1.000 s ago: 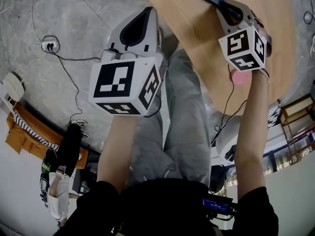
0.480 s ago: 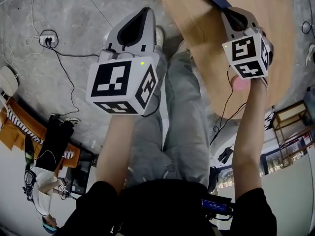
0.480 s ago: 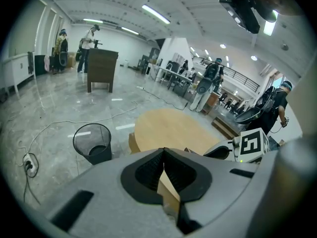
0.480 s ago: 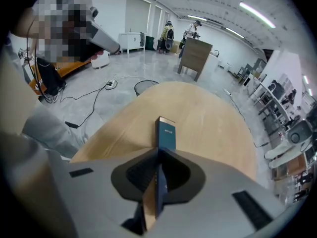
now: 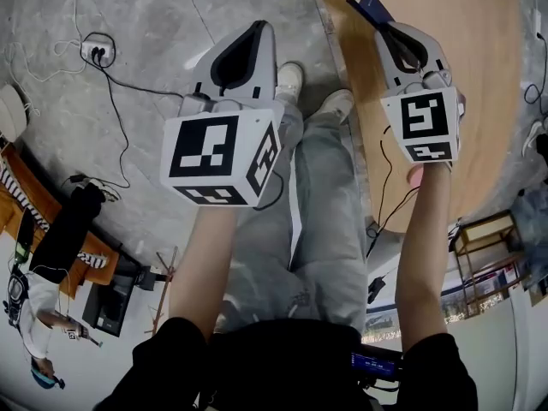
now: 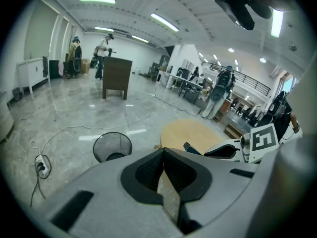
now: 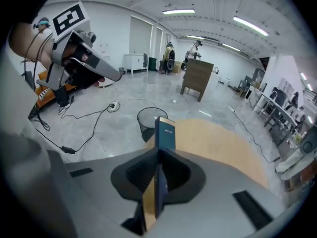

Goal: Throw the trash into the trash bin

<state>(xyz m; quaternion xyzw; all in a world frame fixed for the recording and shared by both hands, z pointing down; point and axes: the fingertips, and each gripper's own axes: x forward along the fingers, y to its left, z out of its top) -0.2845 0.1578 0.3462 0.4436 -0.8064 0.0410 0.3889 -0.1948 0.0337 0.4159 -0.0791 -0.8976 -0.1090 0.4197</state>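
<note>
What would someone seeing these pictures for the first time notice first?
The right gripper stands out, clamped on a flat dark blue packet over the edge of the round wooden table. The left gripper, with its big black-and-white marker cube, is shut and empty above the grey floor. A black mesh trash bin stands on the floor beside the table.

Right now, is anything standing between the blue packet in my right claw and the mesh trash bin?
Nothing visible does. The right claw is shut on the blue packet above the wooden table. The black mesh bin stands on open floor just past the table's edge, with no object between them.
</note>
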